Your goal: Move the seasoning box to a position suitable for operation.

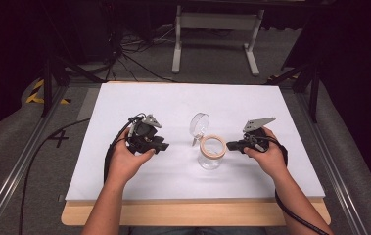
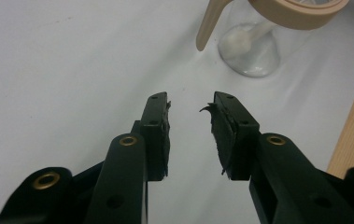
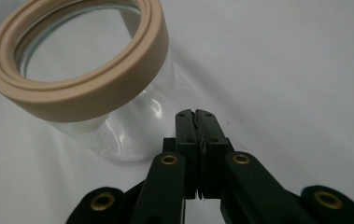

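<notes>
the glass jar (image 3: pixel 118 126), judged rigid, slippery and fragile, sits just beside the right gripper (image 3: pixel 196 114), jaws pressed together on nothing; its beige rim (image 3: pixel 86 88) is judged the surest hold. the left gripper (image 2: pixel 191 105) is spread, empty, the jar ahead.

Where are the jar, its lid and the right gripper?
jar (image 1: pixel 209 160): high view, clear glass body.
lid (image 1: pixel 198 123): high view, flipped-open clear disc.
right gripper (image 3: pixel 196 115): right gripper view, tips of closed jaws.
</notes>
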`<state>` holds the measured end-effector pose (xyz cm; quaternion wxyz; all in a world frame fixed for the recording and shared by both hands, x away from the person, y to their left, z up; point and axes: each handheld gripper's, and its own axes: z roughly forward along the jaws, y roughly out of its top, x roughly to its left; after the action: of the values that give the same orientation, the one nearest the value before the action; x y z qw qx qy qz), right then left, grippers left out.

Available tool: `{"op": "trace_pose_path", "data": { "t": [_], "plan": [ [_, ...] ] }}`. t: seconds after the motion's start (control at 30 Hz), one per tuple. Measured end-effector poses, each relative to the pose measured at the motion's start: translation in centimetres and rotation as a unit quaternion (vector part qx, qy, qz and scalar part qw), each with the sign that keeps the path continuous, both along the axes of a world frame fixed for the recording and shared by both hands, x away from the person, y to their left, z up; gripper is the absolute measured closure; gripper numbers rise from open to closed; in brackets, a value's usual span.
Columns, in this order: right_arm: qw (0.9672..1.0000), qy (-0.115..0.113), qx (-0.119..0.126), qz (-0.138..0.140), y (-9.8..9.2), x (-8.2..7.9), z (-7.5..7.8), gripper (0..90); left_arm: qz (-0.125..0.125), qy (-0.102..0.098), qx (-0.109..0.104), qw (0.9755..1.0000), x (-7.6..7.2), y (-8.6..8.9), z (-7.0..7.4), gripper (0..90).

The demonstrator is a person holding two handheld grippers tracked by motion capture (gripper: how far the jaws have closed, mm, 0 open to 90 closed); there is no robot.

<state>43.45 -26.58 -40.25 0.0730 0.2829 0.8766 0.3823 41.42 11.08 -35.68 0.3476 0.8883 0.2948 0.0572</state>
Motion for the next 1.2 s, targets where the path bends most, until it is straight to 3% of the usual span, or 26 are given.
{"op": "trace_pose_path", "data": {
  "t": [0.17, 0.53, 1.2],
  "plan": [
    [0.9999, 0.004, -0.005, 0.009, 0.8, 0.3, -0.8, 89.7, 0.000, 0.001, 0.009, 1.0000, -0.1, 0.0, 0.1, 66.8],
    [0.9998, 0.010, -0.008, 0.015, 1.4, 0.6, -1.4, 90.0, 0.005, -0.001, 0.002, 1.0000, -0.1, 0.3, -0.1, 65.7],
    [0.9982, 0.022, -0.031, 0.047, 2.5, -1.8, -1.0, 90.0, 0.000, -0.006, -0.009, 0.9999, 0.8, -0.1, 0.1, 65.6]
  ]
}}
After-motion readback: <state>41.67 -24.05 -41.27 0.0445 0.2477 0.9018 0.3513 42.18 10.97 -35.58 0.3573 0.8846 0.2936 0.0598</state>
